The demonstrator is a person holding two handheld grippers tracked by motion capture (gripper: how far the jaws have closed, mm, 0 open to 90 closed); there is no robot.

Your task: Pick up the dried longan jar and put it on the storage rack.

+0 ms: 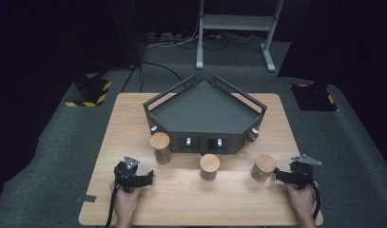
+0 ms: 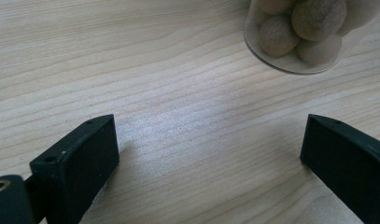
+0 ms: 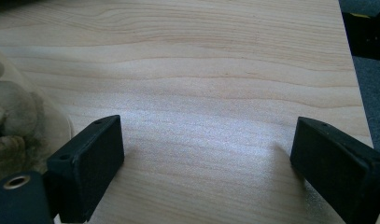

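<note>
Three clear jars with cork lids stand in a row on the wooden table (image 1: pixel 191 199): left jar (image 1: pixel 160 147), middle jar (image 1: pixel 209 166), right jar (image 1: pixel 263 167). My left gripper (image 1: pixel 149 178) rests low on the table, below the left jar, held in a hand. Its jaws stand wide apart over bare wood (image 2: pixel 208 140), and a jar of brownish balls (image 2: pixel 297 35) lies ahead to the right. My right gripper (image 1: pixel 277 175) sits just right of the right jar, jaws wide apart (image 3: pixel 208 140) with nothing between them. That jar's glass wall (image 3: pixel 19 121) shows beside the left jaw.
A dark five-sided tray with raised rails (image 1: pixel 205 111) stands at the back middle of the table, right behind the jars. The table's right edge (image 3: pixel 353 70) is close to my right gripper. Grey carpet (image 1: pixel 53 156) surrounds the table, and a metal stand (image 1: pixel 236 28) is behind it.
</note>
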